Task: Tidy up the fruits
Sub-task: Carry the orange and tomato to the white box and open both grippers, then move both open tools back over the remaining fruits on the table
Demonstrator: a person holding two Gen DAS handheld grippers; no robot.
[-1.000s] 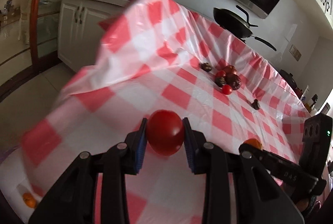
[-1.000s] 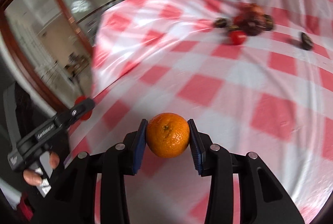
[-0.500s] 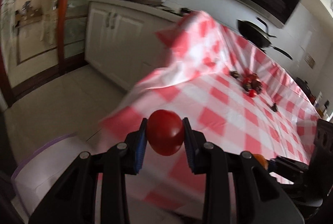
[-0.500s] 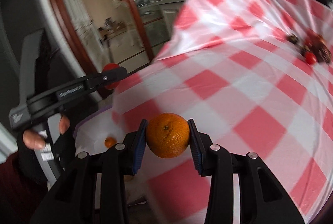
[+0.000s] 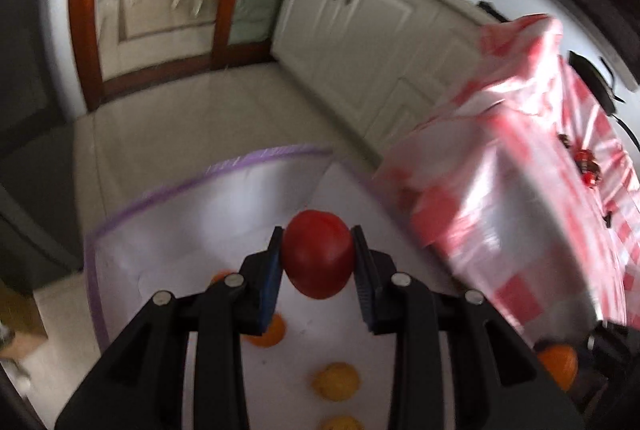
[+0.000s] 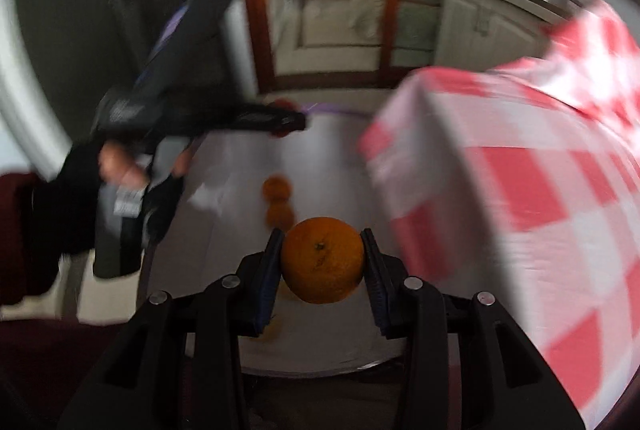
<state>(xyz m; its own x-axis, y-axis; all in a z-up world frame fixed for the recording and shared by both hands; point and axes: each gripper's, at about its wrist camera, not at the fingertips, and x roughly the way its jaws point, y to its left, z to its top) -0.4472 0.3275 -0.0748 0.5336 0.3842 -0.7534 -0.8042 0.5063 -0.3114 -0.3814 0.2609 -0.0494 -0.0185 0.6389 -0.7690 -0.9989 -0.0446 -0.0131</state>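
My left gripper (image 5: 318, 262) is shut on a red tomato (image 5: 319, 259) and holds it above a white bin with a purple rim (image 5: 168, 190) standing beside the table. Several oranges (image 5: 335, 381) lie on the bin's floor. My right gripper (image 6: 322, 260) is shut on an orange (image 6: 322, 259), also above the white bin (image 6: 340, 330), where two oranges (image 6: 277, 188) lie. The left gripper with its tomato shows in the right wrist view (image 6: 286, 120). The right gripper's orange shows at the lower right of the left wrist view (image 5: 558, 364).
The table with a red-and-white checked cloth (image 5: 540, 198) stands to the right of the bin; more fruit (image 5: 588, 170) lies far out on it. White cabinets (image 5: 360, 30) and a wooden door frame (image 5: 80, 10) are behind. The image is blurred by motion.
Both grippers have swung left off the table, each still holding its fruit, and are now over the white bin beside it.
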